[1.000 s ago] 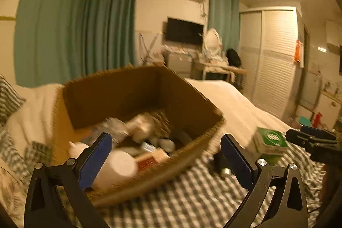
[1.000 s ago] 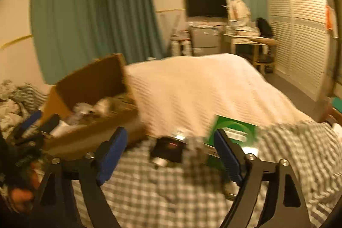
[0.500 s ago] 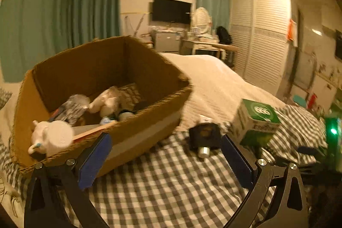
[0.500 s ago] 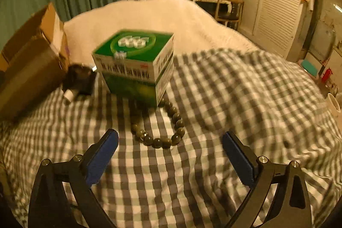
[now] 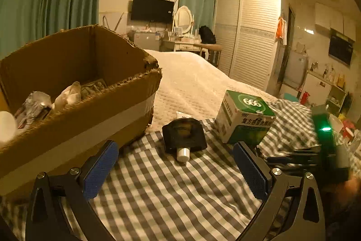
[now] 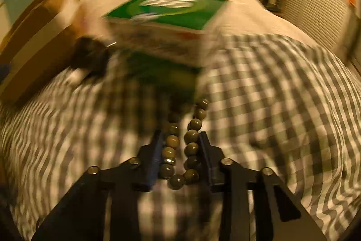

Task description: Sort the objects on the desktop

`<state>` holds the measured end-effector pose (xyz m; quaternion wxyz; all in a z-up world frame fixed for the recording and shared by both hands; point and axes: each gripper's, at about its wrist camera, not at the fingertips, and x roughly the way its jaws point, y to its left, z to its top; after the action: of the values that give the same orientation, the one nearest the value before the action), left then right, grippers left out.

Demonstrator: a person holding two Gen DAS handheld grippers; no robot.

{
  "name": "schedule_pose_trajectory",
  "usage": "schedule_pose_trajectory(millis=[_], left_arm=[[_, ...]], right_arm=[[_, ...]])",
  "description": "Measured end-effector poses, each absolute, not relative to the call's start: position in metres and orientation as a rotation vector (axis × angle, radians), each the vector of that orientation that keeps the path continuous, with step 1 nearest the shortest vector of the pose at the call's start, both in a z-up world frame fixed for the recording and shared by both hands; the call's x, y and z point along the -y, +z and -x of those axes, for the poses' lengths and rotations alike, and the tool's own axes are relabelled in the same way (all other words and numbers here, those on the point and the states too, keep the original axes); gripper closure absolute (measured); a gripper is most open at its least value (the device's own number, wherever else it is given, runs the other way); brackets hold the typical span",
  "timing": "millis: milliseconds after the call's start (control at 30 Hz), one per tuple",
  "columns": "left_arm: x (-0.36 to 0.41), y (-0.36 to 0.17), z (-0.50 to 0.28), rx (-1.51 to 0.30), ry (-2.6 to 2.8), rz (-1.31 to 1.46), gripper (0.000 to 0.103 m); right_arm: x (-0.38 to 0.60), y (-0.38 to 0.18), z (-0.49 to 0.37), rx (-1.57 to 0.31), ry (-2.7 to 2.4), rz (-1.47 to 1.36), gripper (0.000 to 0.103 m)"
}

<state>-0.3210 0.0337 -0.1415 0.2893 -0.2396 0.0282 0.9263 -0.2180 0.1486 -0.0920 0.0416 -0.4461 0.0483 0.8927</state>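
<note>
The right gripper has its fingers closed on a string of olive-green round beads, pinched between the two dark pads near the bottom of the right wrist view; the far end of the bead loop trails on the grey-and-white checked bedspread towards a green-and-white cardboard medicine box, which is blurred. The left gripper hovers over the same bedspread with its blue-padded fingers spread wide and nothing between them. Beyond it lies a black squat bottle with a white cap, the medicine box to its right. At far left stands an open brown cardboard box holding crumpled wrappers and other small items.
</note>
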Motion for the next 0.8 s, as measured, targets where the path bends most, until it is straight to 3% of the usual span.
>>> schedule_pose_trajectory(millis=[133,167,200,500,533,600,633,667,800], left_arm=[[-0.043,-0.171,0.327,-0.11,2.462,0.675,0.0],[-0.045,-0.175,0.328,-0.123,2.456,0.695,0.0],[-0.046,-0.179,0.33,-0.13,2.453,0.718,0.0],[-0.079,-0.182,0.345,-0.224,2.497,0.882,0.0],[-0.088,-0.181,0.346,-0.249,2.5,0.877,0.0],[-0.101,-0.181,0.347,-0.277,2.551,0.867,0.0],[-0.11,-0.182,0.349,-0.304,2.581,0.87,0.0],[-0.115,-0.183,0.351,-0.326,2.594,0.874,0.0],[-0.141,-0.18,0.362,-0.44,2.643,0.831,0.0]], right_arm=[[-0.142,-0.085,0.189,-0.194,2.794,1.391,0.082],[-0.142,-0.082,0.179,-0.223,2.809,1.396,0.09],[-0.144,-0.081,0.173,-0.248,2.825,1.4,0.092],[-0.173,-0.073,0.148,-0.43,2.841,1.351,0.092],[-0.174,-0.072,0.148,-0.432,2.845,1.336,0.087],[-0.173,-0.069,0.151,-0.413,2.841,1.317,0.061],[-0.174,-0.071,0.152,-0.397,2.83,1.306,0.038],[-0.176,-0.074,0.154,-0.39,2.823,1.309,0.034],[-0.189,-0.093,0.162,-0.491,2.791,1.384,0.034]])
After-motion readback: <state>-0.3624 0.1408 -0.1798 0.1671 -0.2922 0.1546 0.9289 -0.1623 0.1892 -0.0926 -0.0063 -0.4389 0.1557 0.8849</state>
